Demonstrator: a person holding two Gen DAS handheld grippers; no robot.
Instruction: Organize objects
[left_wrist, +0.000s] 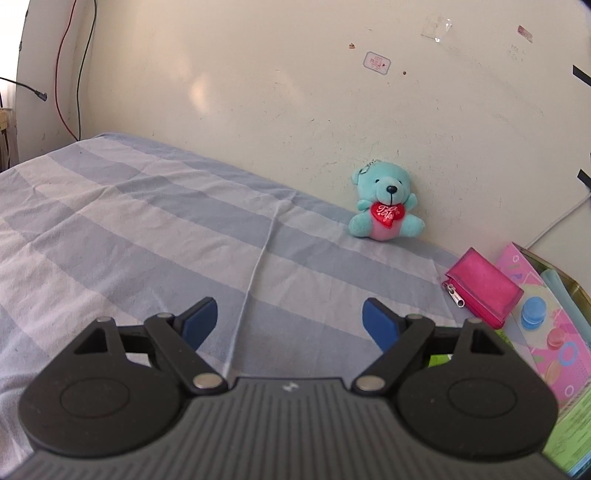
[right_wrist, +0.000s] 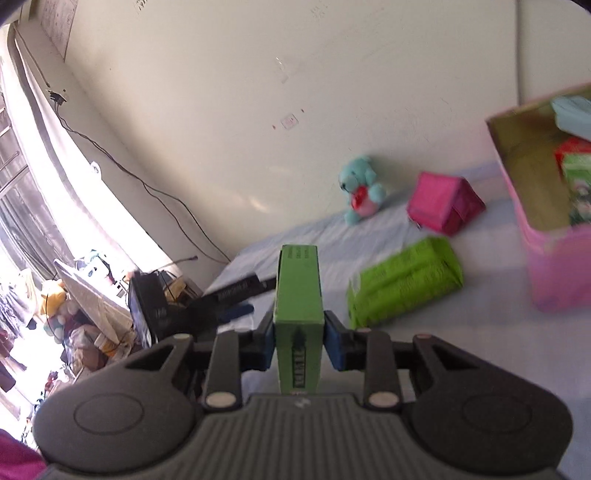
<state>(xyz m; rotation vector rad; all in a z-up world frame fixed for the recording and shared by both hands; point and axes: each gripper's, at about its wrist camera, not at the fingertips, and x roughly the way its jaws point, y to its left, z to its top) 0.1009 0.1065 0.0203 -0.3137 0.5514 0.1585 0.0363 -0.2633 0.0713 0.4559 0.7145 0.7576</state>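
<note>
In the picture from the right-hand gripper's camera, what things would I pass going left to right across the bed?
Green box clamped in the right gripper → teal teddy bear → green packet → pink pouch → pink storage box.

Plush teddy bear (left_wrist: 386, 206), matt cotton bedsheet (left_wrist: 147, 229)

A blue-and-white checked bedsheet (left_wrist: 147, 221) covers the bed, creased toward 12 o'clock. The cream wall (left_wrist: 295, 92) behind carries a small sticker (left_wrist: 376, 63) at 1 o'clock; red and black cables (left_wrist: 70, 74) hang at 10 o'clock. A cluttered heap (right_wrist: 74, 314) lies at 9 o'clock, below a bright window (right_wrist: 22, 206).
</note>
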